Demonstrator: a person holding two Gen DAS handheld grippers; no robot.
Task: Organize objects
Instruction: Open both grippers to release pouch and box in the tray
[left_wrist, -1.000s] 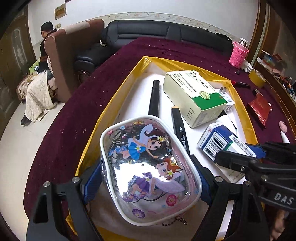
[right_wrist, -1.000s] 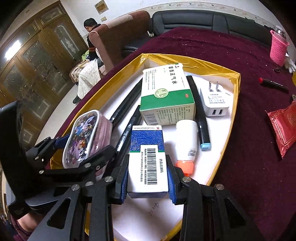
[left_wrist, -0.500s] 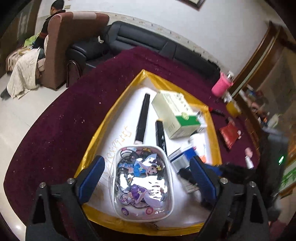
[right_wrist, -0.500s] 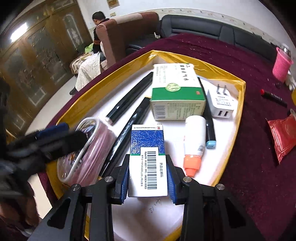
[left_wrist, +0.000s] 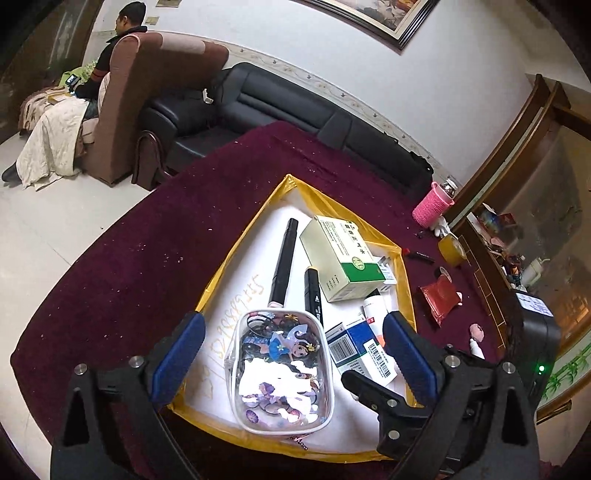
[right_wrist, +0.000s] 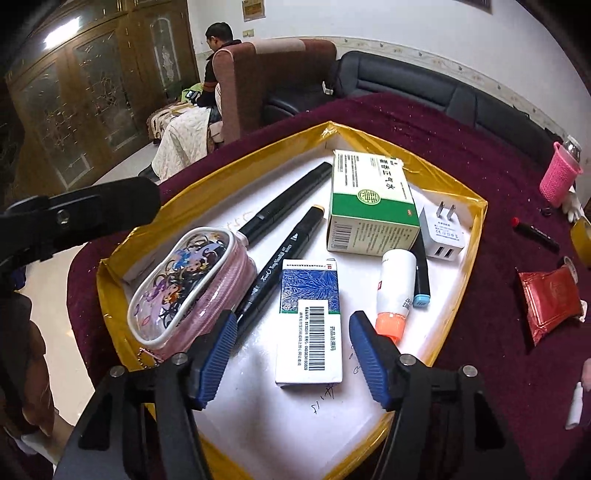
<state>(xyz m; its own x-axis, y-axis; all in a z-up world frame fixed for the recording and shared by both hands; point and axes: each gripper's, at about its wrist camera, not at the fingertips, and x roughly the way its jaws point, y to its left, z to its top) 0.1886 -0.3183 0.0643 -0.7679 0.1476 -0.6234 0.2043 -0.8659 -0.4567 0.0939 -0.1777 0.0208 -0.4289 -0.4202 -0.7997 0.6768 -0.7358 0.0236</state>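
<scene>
Tray (right_wrist: 447, 347), yellow rim w/ white floor, sits on the dark red table (left_wrist: 155, 258) and fills the middle of both views. It holds all the sorted stuff.

Step now, I think: letting go. Both things are set down in the tray. Left tongs (left_wrist: 291, 360) are spread wide and opening more; the cartoon pouch (left_wrist: 282, 369) lies between them, pads not touching it. Right tongs (right_wrist: 291, 354) are opening too; the blue-and-white box (right_wrist: 310, 321) lies flat between them, gaps on both sides.

Next move, my guess: lift both tongs clear w/o bumping pouch or box, then go for stuff outside the tray, e.g. the red packet (right_wrist: 550, 302) at the right edge of the right view.

Inside the tray: pouch at lower left w/ dark hair ties inside, two black markers (right_wrist: 284, 258) beside it, green-and-white box (right_wrist: 369, 206) at the top, white plug (right_wrist: 443, 232) to its right, white tube w/ orange cap (right_wrist: 395, 295), another pen w/ blue tip (right_wrist: 421, 291) partly under the box.
</scene>
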